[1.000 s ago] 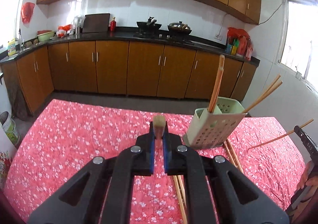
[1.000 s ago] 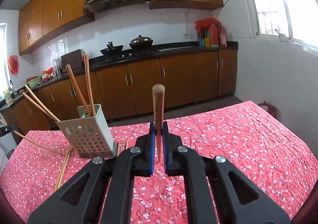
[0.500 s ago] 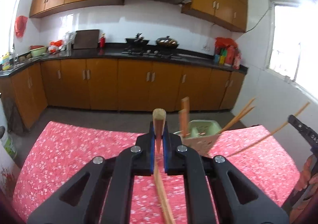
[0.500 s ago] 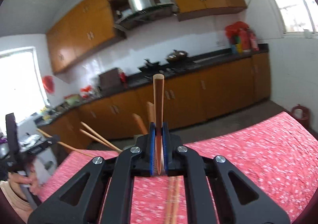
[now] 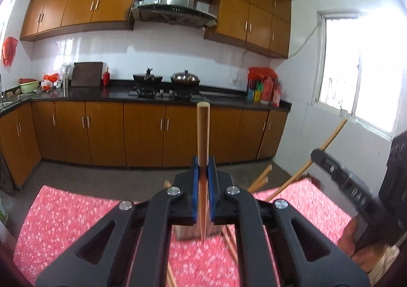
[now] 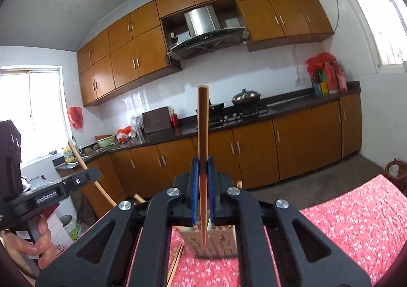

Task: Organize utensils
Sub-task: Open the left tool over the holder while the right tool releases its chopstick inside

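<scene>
My left gripper (image 5: 203, 167) is shut on a wooden chopstick (image 5: 203, 134) that stands upright between the blue pads, its point hanging over the utensil holder (image 5: 187, 233), which is mostly hidden behind the jaws. My right gripper (image 6: 203, 167) is shut on a second chopstick (image 6: 203, 129), also upright, its tip over the perforated pale holder (image 6: 218, 243). Chopsticks in the holder (image 5: 262, 177) lean out to the right. Loose chopsticks (image 6: 175, 261) lie on the red floral tablecloth (image 6: 356, 215). The right gripper (image 5: 340, 182) shows at the right edge of the left view.
The left gripper and the hand holding it (image 6: 33, 200) show at the left of the right wrist view. Brown kitchen cabinets (image 5: 142, 131) and a stove with pots (image 5: 165, 81) stand beyond the table's far edge. A window (image 5: 361, 68) is at the right.
Both grippers have tilted upward and closed in over the holder, so it now sits low behind the jaws. Both chopsticks stayed gripped and upright.
</scene>
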The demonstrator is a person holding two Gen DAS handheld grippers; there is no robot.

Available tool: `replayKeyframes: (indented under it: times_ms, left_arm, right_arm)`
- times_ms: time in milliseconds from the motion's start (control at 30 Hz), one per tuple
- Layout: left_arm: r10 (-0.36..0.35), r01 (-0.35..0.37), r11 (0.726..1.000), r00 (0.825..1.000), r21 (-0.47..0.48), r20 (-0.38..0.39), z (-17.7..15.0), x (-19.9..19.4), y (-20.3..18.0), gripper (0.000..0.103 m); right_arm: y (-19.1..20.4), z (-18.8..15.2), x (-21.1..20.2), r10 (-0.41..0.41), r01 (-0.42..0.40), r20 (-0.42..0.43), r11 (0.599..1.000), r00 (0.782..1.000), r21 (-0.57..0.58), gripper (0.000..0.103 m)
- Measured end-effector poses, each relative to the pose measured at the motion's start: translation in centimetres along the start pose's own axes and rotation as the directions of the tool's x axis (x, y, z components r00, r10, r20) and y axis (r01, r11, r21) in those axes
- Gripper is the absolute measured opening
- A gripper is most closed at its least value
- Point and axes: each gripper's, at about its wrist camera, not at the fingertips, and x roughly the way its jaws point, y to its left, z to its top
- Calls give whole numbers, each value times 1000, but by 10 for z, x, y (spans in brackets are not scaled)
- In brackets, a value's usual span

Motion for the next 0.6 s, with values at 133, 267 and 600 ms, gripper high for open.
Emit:
replayKeyframes:
  times_ms: [133, 267, 600]
  left_arm:
    - [49, -47, 999, 995, -16, 87, 21, 14, -6, 8]
    - [91, -83, 995, 986, -58, 140, 35, 31, -4, 8]
    - [115, -109, 989, 992, -96, 60, 3, 96, 13, 8]
  right_arm:
    - [0, 4, 17, -37, 37, 34, 999, 999, -1, 8]
    - [2, 4, 37, -64, 65, 50, 998, 997, -13, 8]
    - [-2, -33, 84, -109, 106, -54, 993, 993, -53, 8]
